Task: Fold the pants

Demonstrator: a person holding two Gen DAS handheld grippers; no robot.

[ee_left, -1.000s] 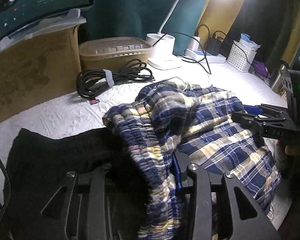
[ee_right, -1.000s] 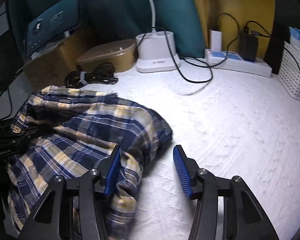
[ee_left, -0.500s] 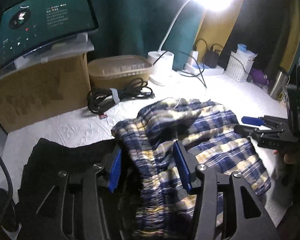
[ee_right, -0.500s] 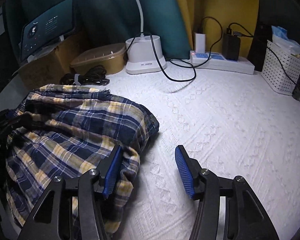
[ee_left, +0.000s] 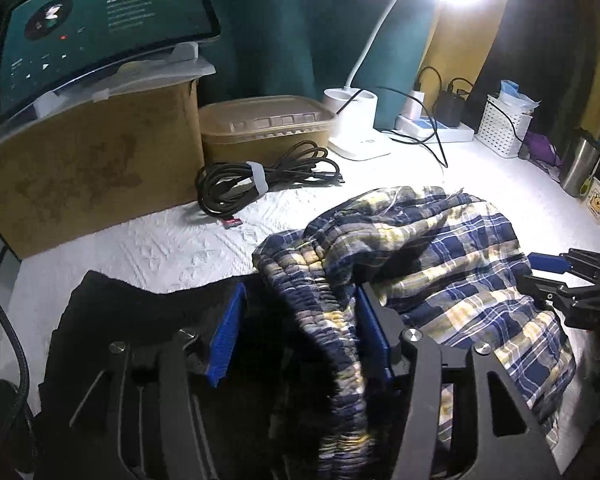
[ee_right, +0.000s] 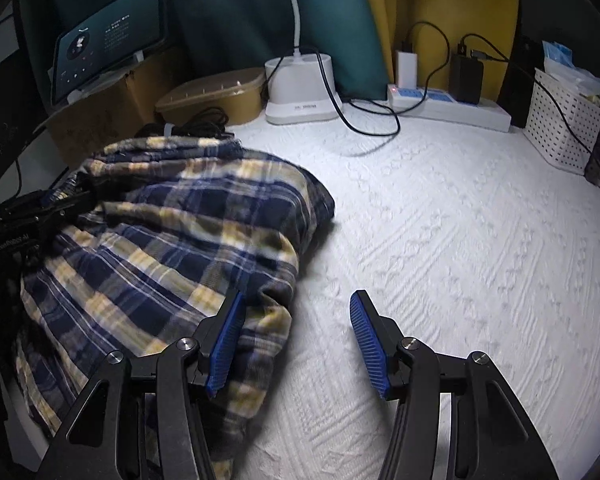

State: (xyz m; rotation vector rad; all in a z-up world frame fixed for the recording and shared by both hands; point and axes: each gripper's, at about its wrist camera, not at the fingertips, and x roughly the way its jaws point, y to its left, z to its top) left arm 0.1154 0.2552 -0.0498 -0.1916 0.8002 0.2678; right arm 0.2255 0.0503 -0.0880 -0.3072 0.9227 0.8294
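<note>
Pants point(ee_left: 440, 276) in blue and yellow plaid lie bunched in a loose mound on the white textured cover point(ee_right: 460, 240), their gathered waistband point(ee_left: 324, 328) draped toward us between the spread blue pads of our left gripper point(ee_left: 300, 332). We judge the fold barely begun: the cloth is crumpled, not laid flat, and neither tool has a hold on it. Our left gripper stands wide, with the waistband inside its gap but not pinched. Our right gripper point(ee_right: 295, 344) is wide too, its left pad just at the mound's near edge, its right pad over bare cover. Next we should close the left on the waistband, find a matching edge with the right, then lift and spread the pants flat. A dark garment point(ee_left: 131, 320) lies just beside the pants.
</note>
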